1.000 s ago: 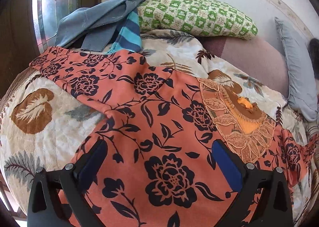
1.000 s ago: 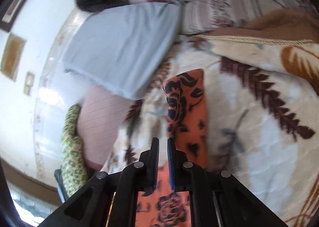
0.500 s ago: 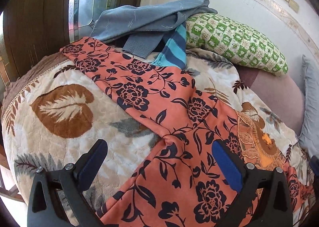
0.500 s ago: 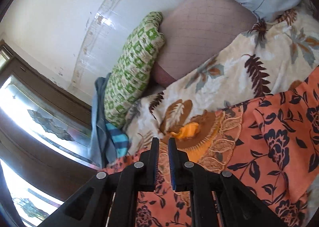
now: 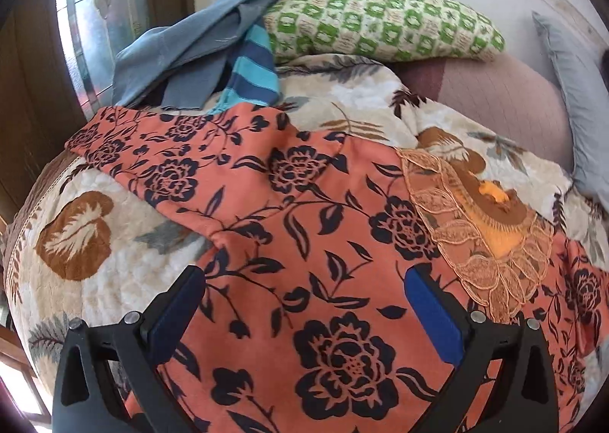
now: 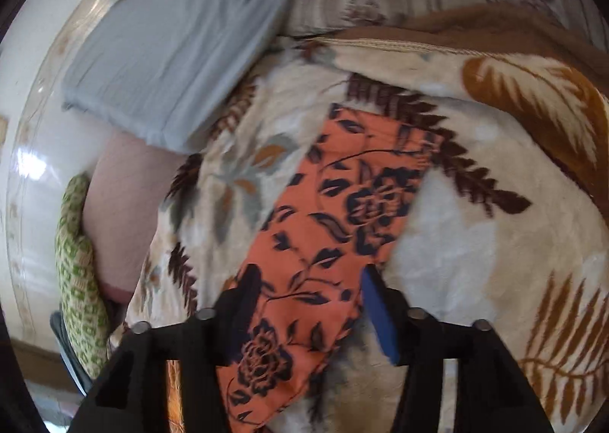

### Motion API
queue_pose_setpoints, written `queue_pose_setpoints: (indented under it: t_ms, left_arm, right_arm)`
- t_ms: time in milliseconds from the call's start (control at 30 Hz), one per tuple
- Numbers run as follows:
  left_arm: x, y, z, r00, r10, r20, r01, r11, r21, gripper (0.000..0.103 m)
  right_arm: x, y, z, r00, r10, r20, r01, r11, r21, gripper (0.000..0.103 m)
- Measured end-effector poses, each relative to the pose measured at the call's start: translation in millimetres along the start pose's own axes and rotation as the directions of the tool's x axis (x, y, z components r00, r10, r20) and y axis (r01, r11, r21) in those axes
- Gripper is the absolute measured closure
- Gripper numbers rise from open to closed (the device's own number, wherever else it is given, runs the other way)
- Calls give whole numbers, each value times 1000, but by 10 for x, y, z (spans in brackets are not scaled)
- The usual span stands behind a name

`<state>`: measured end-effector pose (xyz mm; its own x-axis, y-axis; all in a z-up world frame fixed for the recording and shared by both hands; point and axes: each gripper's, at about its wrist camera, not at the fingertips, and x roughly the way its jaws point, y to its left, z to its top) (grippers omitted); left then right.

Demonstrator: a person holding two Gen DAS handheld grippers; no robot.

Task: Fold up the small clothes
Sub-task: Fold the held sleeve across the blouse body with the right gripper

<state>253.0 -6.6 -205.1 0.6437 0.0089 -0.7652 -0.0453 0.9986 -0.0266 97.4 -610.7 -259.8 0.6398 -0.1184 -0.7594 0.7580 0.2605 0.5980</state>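
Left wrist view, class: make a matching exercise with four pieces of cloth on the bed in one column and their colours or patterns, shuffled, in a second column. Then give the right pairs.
Things:
1. garment
2. pillow
3. blanket
4. sweater

Patterns:
A. plain grey-blue
B. orange with dark flowers
C. cream with brown leaves
D. green and white checks

Pairs: 1-B, 2-D, 3-C, 4-A
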Motion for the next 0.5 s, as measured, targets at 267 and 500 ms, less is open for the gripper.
queue_pose_setpoints:
  t_ms: [267,500]
  left_arm:
    - [84,-469,-98,1000,29,-2,-29,985,168,0]
    - [169,-426,-87,999,25,-39,-19,991,132,0]
  right_arm:
    - [462,-233,261,1000,11,-25,-10,1000,26,43]
    - [585,-227,352,1000,-17,7,18,1000,-23,74]
